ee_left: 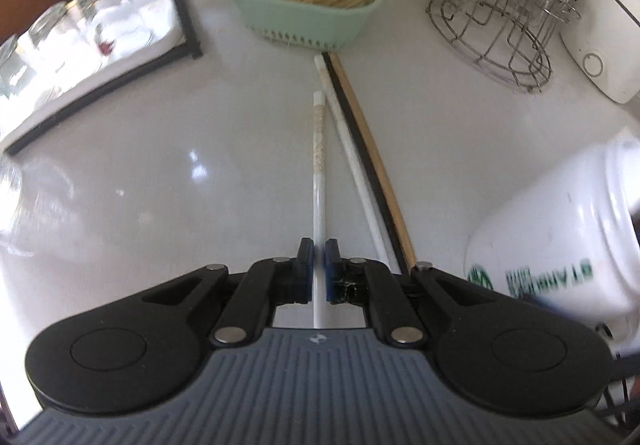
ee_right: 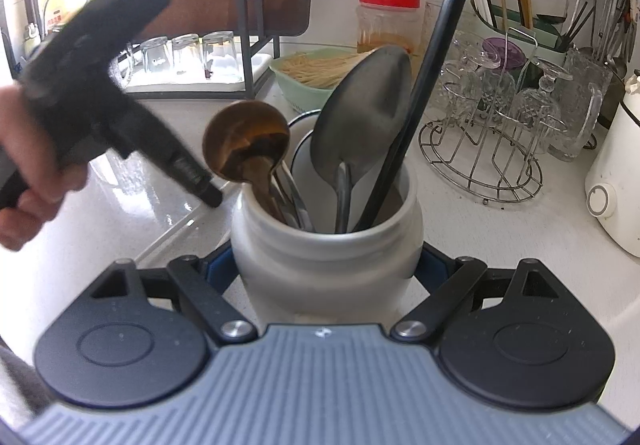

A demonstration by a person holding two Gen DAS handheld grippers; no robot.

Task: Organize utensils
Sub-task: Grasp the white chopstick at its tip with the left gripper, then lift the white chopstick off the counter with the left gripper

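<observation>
— Left gripper [ee_left: 319, 259]? Pinched on the white chopstick [ee_left: 319, 149], long axis running straight ahead along the counter [ee_left: 140, 165].
— And the jar [ee_right: 326, 245]? Off right — clamped in the right gripper [ee_right: 326, 269].

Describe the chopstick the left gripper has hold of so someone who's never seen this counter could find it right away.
Start at the mint-green basket of pale sticks at the back of the white counter; four chopsticks lie just in front of it. The held chopstick is the leftmost, clamped in the left gripper. Unlike the plain white, black and wooden ones beside it, it is white with a patterned band.
</observation>
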